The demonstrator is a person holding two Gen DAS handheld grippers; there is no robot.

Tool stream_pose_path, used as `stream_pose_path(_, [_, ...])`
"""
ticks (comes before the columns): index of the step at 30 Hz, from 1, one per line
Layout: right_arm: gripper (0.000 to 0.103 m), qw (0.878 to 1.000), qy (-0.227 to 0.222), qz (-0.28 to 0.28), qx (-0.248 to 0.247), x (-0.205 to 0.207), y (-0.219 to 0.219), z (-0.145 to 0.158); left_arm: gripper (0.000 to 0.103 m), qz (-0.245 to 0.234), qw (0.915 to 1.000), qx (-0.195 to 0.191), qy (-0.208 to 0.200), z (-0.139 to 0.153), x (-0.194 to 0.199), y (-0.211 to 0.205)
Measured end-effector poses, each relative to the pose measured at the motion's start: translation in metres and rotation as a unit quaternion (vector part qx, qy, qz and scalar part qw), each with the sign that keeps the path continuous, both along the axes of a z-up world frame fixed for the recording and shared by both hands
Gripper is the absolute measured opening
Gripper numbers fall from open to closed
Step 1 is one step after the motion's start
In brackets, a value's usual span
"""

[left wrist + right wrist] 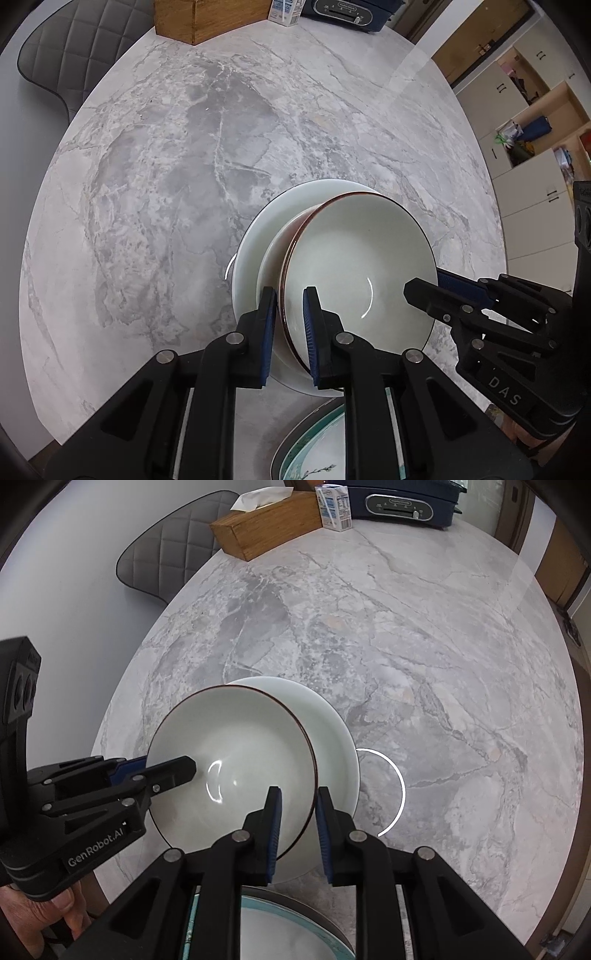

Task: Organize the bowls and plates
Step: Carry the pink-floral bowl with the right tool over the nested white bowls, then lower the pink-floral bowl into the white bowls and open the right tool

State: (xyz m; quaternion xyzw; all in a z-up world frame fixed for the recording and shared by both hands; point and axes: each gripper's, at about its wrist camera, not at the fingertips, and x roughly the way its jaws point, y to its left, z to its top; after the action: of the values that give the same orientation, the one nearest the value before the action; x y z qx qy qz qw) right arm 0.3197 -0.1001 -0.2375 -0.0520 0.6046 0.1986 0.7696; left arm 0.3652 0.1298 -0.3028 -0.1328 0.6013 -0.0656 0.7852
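- Brown-rimmed bowl [354, 266] is seen low and centre in both wrist views, tilted over a larger white bowl [258, 240] that rests on the marble surface [166, 166].
- Its rim is straddled on one side by the left tongs [290, 314] and on the opposite side by the right tongs [298, 812]; both sets are narrow.
- In the left view the pads appear to press on the wall; in the right view a slight gap seems to be left, so that hold cannot be called firm.
- The step is judged to be nesting the bowl into the white one.
- It should be levelled first, then lowered evenly by both sides until it is seated centrally.
- Release on one side alone is best avoided, since a tipped bowl could slide or chip.
- A teal-patterned plate [317, 454] at the bottom edge should be kept clear of.
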Motion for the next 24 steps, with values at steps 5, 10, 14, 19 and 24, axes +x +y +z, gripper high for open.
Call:
stream_pose_path(5, [0.04, 1.0, -0.008, -0.001, -0.007, 0.0, 0.0, 0.001, 0.018, 0.002, 1.0, 0.0, -0.003, 0.0, -0.002, 0.002])
stream_pose_path(10, [0.04, 1.0, -0.001, -0.007, -0.004, 0.002, -0.005, -0.002, 0.054, -0.013, 0.9997, -0.008, -0.017, 0.001, -0.002, -0.005])
stream_pose_path(14, [0.04, 1.0, 0.003, -0.017, -0.001, 0.004, -0.01, -0.004, 0.056, -0.032, 0.999, 0.019, -0.025, 0.003, 0.001, -0.018])
stream_pose_path(19, [0.044, 1.0, 0.004, -0.025, 0.009, 0.002, -0.017, -0.004, 0.062, -0.041, 0.9987, 0.01, -0.027, 0.004, 0.004, -0.019])
stream_pose_path(24, [0.046, 0.999, 0.005, -0.037, 0.029, 0.003, -0.026, 0.0, 0.084, 0.009, 0.9933, -0.113, -0.021, 0.001, 0.006, 0.007])
